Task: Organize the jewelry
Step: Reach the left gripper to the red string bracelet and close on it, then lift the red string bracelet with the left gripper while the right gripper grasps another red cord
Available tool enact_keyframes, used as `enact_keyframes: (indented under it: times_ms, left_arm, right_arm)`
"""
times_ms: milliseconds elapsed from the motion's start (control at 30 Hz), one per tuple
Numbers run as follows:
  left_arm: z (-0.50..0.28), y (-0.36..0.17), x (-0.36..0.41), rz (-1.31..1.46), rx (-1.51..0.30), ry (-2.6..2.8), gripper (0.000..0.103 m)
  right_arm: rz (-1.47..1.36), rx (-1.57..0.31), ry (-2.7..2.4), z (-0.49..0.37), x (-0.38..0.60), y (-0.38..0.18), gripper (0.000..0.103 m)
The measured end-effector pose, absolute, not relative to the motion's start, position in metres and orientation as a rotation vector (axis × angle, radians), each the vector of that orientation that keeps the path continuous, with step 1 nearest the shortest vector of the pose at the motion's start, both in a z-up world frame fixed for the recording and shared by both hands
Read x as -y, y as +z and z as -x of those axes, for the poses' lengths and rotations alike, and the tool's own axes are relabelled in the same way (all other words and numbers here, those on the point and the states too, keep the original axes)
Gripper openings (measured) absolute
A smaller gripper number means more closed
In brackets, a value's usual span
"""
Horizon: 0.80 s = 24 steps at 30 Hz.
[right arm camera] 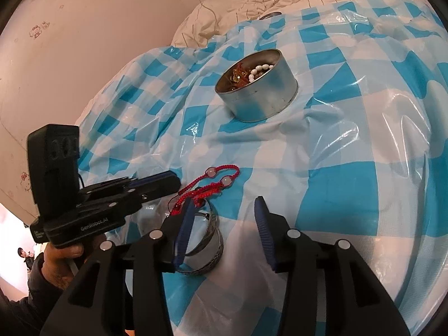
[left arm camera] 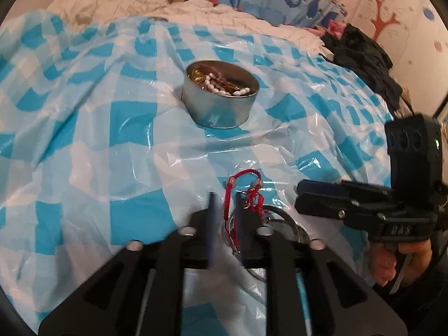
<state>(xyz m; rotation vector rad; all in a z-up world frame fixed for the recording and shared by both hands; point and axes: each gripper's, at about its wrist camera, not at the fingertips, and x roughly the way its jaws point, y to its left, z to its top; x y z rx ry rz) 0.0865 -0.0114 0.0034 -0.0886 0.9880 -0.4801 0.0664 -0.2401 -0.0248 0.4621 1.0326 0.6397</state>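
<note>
Left wrist view first: the left gripper (left arm camera: 225, 204) has its two thin blue-padded fingers close together, with a strand of the red braided cord bracelet (left arm camera: 246, 187) between them — whether the pads really press the cord I cannot tell, because of motion blur. The bracelet is a woven string with pale round beads, lying on the glossy blue-and-white checked plastic sheet (left arm camera: 112, 140), which is wrinkled and shiny. Further ahead, in the middle, stands the round metal tin (left arm camera: 219, 103), low and cylindrical, with a dull silver wall; inside are white oval pearls and some gold pieces. To the right, the right gripper (left arm camera: 302, 196) comes in from the side, black and hard.

Right wrist view: at the left is the left gripper (right arm camera: 176, 180), its fingers together, next to the red bracelet (right arm camera: 212, 182). Beside the cord lie two metal bangles (right arm camera: 210, 238) — flat silver rings with an engraved pattern, overlapping. The right gripper (right arm camera: 225, 210) has its ribbed blue pads wide apart and holds nothing; its left pad is over the bangles. The tin (right arm camera: 266, 95) sits further back on the sheet (right arm camera: 364, 140).
</note>
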Motion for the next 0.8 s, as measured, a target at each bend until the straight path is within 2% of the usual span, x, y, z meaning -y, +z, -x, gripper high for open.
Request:
enact_keyframes:
  times_ms: [33, 67, 200, 233, 267, 300, 333, 367, 633, 800]
  left_arm:
    - [-0.09, 0.001, 0.01, 0.13, -0.998, -0.485, 0.033]
    - [-0.093, -0.001, 0.009, 0.16, -1.006, -0.493, 0.037]
    - [-0.099, -0.011, 0.019, 0.193, -1.057, -0.534, 0.037]
    - [-0.099, -0.013, 0.023, 0.177, -1.068, -0.531, 0.033]
    - [-0.099, -0.015, 0.026, 0.163, -1.071, -0.524, 0.022]
    - [-0.099, -0.016, 0.027, 0.153, -1.076, -0.519, 0.018]
    - [-0.099, -0.016, 0.027, 0.154, -1.077, -0.516, 0.009]
    - [-0.099, -0.015, 0.026, 0.166, -1.079, -0.517, 0.008]
    - [-0.102, -0.006, 0.007, 0.293, -1.051, -0.523, 0.007]
    - [-0.108, -0.018, 0.0, 0.348, -1.116, -0.519, 0.01]
  right_arm:
    - [-0.46, -1.033, 0.642, -0.066, 0.24, -0.024, 0.044]
    - [-0.458, -1.034, 0.648, -0.066, 0.239, -0.024, 0.044]
    - [-0.403, -1.031, 0.696, -0.062, 0.228, -0.02, 0.044]
    - [-0.376, -1.029, 0.711, -0.059, 0.224, -0.019, 0.044]
    - [-0.353, -1.028, 0.719, -0.057, 0.22, -0.018, 0.044]
    - [-0.329, -1.027, 0.723, -0.056, 0.216, -0.018, 0.044]
    - [-0.302, -1.029, 0.726, -0.054, 0.213, -0.018, 0.044]
    - [-0.287, -1.031, 0.728, -0.053, 0.21, -0.019, 0.044]
    - [-0.253, -1.029, 0.72, -0.052, 0.204, -0.024, 0.04]
    - [-0.25, -1.025, 0.714, -0.053, 0.204, -0.024, 0.035]
